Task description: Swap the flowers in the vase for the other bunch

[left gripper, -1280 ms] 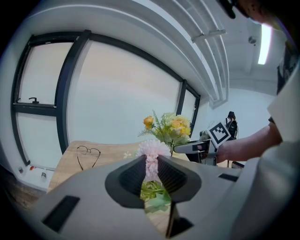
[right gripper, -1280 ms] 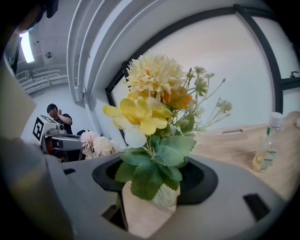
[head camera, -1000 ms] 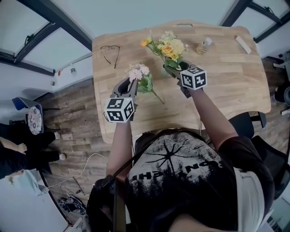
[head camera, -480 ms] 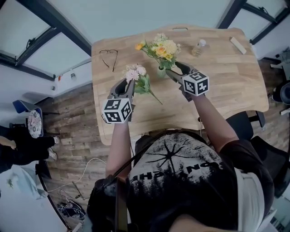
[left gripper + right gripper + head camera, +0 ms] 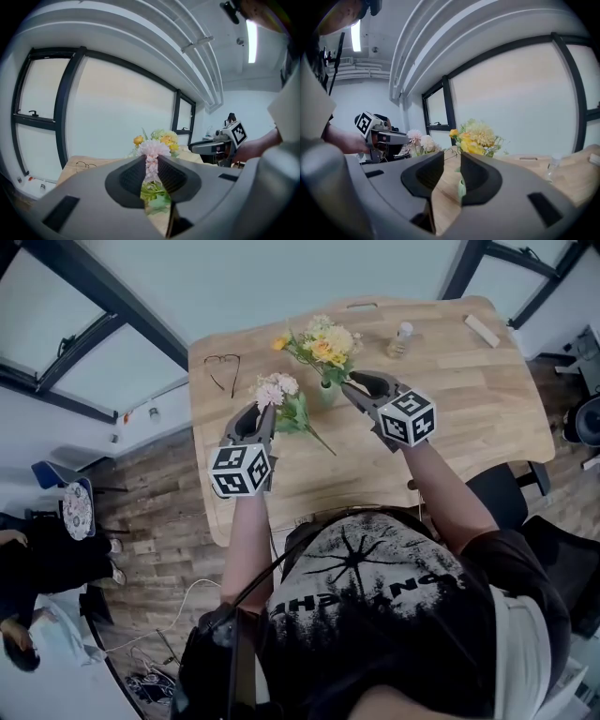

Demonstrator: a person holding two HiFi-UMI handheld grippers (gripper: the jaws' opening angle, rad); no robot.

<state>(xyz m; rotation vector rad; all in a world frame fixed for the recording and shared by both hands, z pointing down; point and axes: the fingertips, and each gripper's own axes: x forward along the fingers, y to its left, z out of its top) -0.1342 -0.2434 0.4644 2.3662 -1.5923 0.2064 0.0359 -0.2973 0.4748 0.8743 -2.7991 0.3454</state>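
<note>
Pink bunch (image 5: 275,388) stays clenched in left claw (image 5: 267,410); right claw (image 5: 350,383), drawn back from the vase (image 5: 326,394), is closing empty.

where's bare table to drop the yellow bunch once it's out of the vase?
Widest: the right half of the table, this side of the small bottle and white block. Also the strip along the near edge. Crowded: back centre, where the vase with the yellow bunch and the pink bunch in the left gripper sit close; glasses back left.
</note>
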